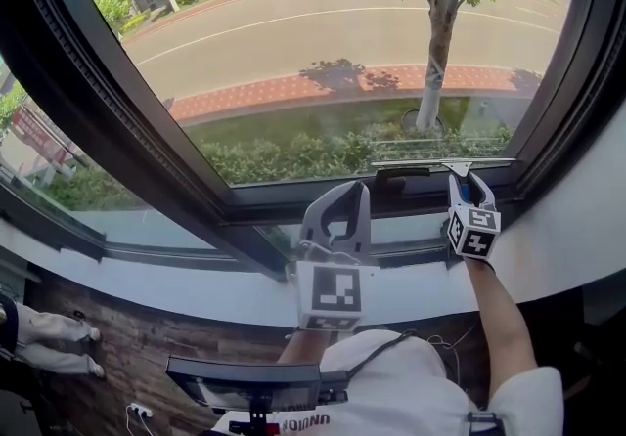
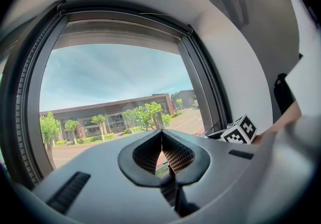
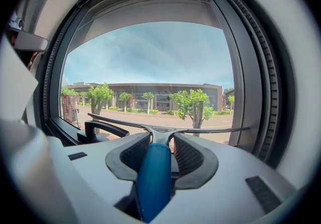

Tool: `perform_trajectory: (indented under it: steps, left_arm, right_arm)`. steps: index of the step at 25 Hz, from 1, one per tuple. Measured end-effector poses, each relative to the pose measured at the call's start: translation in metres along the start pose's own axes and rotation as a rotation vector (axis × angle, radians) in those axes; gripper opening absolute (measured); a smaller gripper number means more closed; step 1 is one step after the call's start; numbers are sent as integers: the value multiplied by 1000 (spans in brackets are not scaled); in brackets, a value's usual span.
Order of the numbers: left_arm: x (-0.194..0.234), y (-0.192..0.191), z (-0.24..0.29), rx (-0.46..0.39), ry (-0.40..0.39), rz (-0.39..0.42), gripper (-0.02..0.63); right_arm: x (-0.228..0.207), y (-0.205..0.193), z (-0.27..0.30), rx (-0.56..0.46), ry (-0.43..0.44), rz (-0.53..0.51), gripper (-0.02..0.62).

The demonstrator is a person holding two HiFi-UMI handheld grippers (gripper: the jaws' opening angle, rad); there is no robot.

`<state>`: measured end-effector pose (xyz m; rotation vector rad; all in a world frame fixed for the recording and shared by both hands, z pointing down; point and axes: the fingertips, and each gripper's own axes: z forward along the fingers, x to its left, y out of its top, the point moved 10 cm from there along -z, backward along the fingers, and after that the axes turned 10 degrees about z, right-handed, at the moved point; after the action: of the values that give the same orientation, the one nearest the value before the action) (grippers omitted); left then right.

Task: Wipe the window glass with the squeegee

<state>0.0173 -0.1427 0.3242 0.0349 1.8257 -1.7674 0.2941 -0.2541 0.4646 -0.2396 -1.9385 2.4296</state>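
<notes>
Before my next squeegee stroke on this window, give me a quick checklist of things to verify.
1. Grip: right gripper jaws closed on the blue handle of the squeegee: ok.
2. Blade touching the window glass: cannot tell.
3. Start position: the blade lies low, by the bottom frame; probably needs lifting first: not ok.
4. Left gripper shut, empty, below the pane, left of the squeegee: ok.
5. Black window handle close to the blade's left end: not ok for a leftward move.

Bright daylight, sharp focus.
Sun through window glass (image 1: 323, 43); crisp tree (image 1: 437, 53) shadow on road (image 1: 293, 23); fisheye bending, black corners in gripper views.
</notes>
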Motion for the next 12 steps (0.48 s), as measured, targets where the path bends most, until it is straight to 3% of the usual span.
perform_trajectory:
  steps: [6, 12]
  left_arm:
    - [4, -24, 1, 29, 36, -16, 3]
    - [27, -27, 10, -6, 132, -17, 3]
  right_arm:
    - [19, 22, -38, -155, 37, -37, 150]
    - [45, 96, -84, -461, 37, 1, 150]
